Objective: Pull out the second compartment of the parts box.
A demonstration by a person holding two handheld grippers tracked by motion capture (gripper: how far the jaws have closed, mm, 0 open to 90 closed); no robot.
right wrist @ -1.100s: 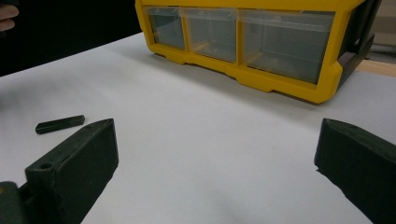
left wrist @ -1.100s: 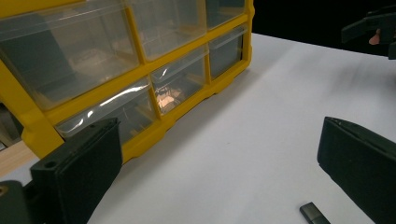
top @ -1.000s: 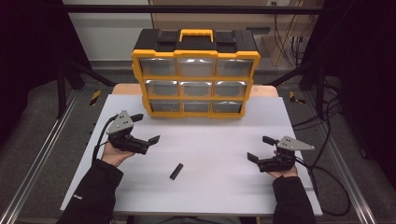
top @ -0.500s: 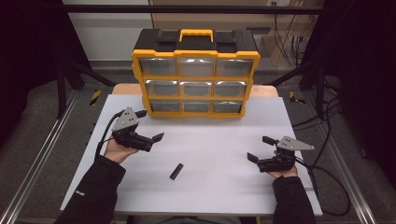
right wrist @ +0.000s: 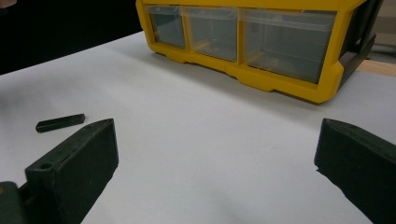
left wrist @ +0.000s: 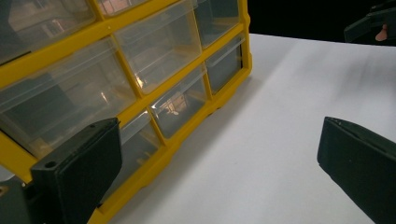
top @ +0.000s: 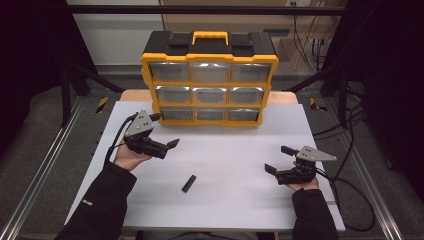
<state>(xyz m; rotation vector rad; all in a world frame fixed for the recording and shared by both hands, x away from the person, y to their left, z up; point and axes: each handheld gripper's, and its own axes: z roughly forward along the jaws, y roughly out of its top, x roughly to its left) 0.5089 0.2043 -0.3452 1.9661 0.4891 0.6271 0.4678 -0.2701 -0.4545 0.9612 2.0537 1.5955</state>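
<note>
High view: small black bar [top: 188, 183] lies nearest on the white table [top: 320, 125], between both hands. Right gripper [top: 276, 160] waits spread, empty; left gripper [top: 167, 136], jaws likewise apart, approaches the yellow drawer cabinet [top: 209, 80] beyond, probably for a bottom drawer.

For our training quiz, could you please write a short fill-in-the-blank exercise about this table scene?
1. The organiser has ___ rows of clear drawers.
2. The handle on top of the organiser is coloured ___.
3. The small black bar lies on the ___ table.
4. Both the left claw and the right claw are ___.

Missing words: three; yellow; white; open
</note>
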